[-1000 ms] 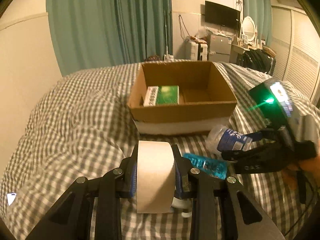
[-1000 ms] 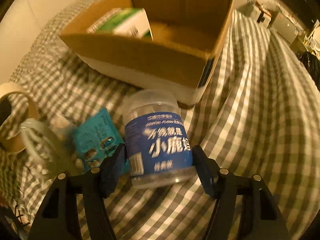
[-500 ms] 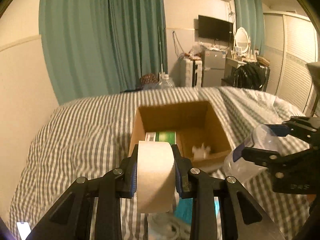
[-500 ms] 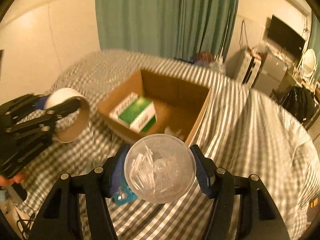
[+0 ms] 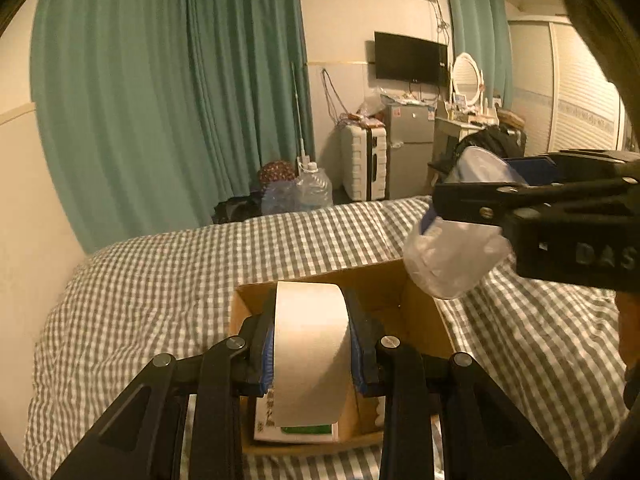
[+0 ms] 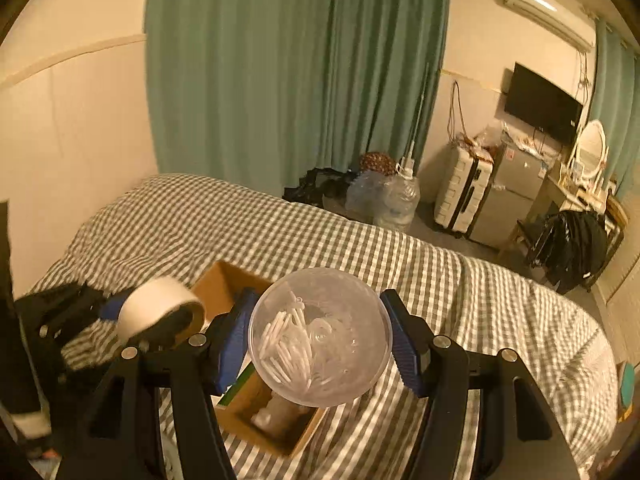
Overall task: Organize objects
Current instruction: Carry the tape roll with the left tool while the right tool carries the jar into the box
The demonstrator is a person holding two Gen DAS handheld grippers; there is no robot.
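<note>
While both grippers hover over the open brown cardboard box (image 5: 420,312), the left gripper (image 5: 311,354) clamping a white tape roll (image 5: 310,356) and the right gripper (image 6: 320,340) a clear round plastic jar (image 6: 320,336), releasing early could bounce either onto the checked bedcover (image 6: 460,280).

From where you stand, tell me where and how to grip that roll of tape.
Grip the roll of tape across its two flat side faces, as the left gripper does now, fingers coming in from either side. Those faces are flat and parallel, so the pads sit flush; the curved outer band would let the roll slip. It hangs above the cardboard box, free of the bed.
</note>
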